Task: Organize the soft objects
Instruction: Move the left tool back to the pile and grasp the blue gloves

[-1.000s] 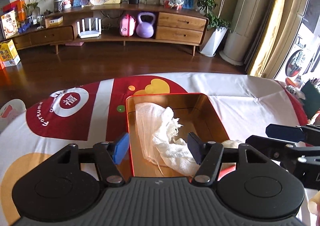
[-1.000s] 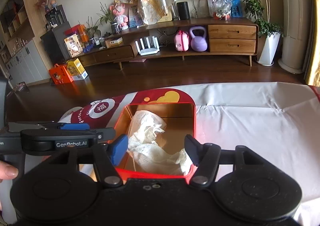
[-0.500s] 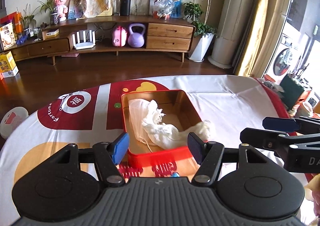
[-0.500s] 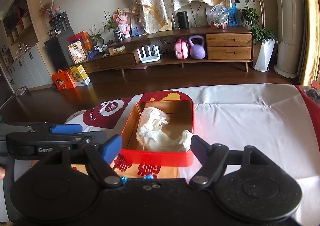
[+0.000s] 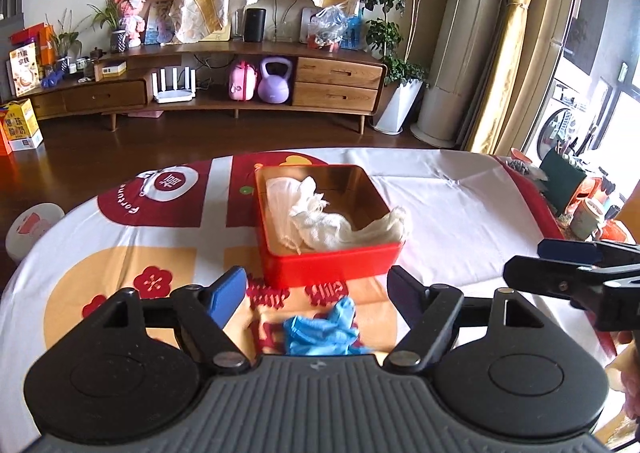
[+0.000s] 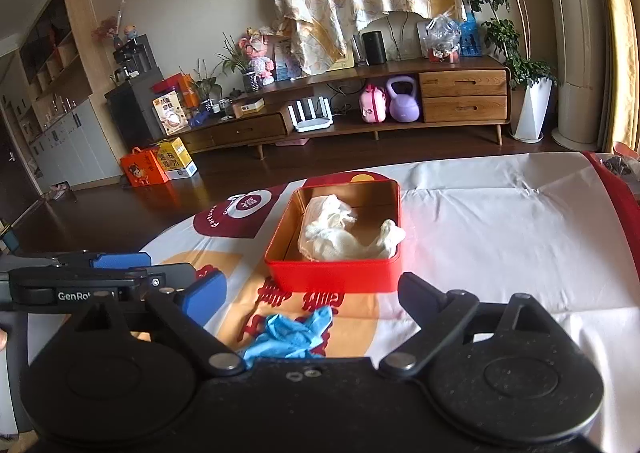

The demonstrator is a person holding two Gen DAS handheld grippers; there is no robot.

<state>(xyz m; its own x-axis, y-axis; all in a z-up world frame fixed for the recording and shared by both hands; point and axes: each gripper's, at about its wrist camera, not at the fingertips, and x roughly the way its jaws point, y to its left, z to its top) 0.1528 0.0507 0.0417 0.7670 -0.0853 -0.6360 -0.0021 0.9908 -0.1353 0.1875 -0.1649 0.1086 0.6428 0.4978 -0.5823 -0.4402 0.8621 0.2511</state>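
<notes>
My left gripper (image 5: 314, 291) hangs above the near edge of the cloth-covered table (image 5: 460, 209) with its jaws spread and nothing between them, and they have just been opening wider; my right gripper (image 6: 308, 295) is in the same state, jaws apart and just widened further, holding nothing. The white, loosely woven gauze cloth (image 5: 320, 217) lies crumpled inside the square red tin box with the gold-coloured inside (image 5: 332, 267), one end draped up against the box's right wall and peeking over its rim, so I judge that part of the tidying done, though the cloth sits bunched rather than folded. What I read as left is the crumpled blue thin glove (image 5: 320, 331), which lies on the printed tablecloth just in front of the box's near wall, apart from it and right below both my tools; in the right wrist view the same glove (image 6: 290, 333) sits between my spread fingers but lower, untouched. I see no other soft thing loose on the table from these two views, so my guess is that the glove is the last piece to go into the box, and either tool is well placed to drop onto it.
</notes>
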